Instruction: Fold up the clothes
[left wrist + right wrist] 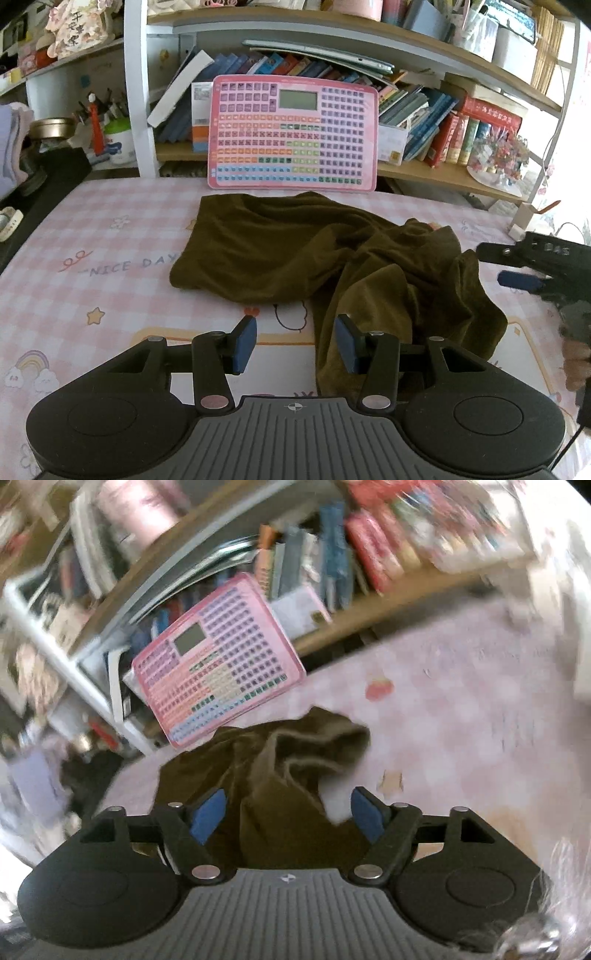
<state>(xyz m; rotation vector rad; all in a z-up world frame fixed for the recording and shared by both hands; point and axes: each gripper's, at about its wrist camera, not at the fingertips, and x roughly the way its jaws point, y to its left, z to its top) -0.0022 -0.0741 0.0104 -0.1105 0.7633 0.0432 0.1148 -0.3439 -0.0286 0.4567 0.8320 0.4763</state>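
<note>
A dark olive-brown garment (pixel 325 254) lies crumpled on the pink checked tablecloth (pixel 92 236), flatter at its left, bunched at its right. My left gripper (pixel 295 341) is open just above the near edge of the cloth, its right blue pad over a hanging fold, nothing between the pads. My right gripper (pixel 517 273) enters at the right edge of the left wrist view, beside the garment's right side. In the tilted, blurred right wrist view, the right gripper (pixel 288 819) is open with the garment (pixel 280 775) lying between and under its blue pads.
A pink keyboard-like toy board (pixel 293 133) leans against the bookshelf (pixel 424 122) behind the table. A black object (pixel 40 192) sits at the left table edge. A flower ornament (pixel 498 155) stands at the back right. A hand (pixel 576 362) shows at the right edge.
</note>
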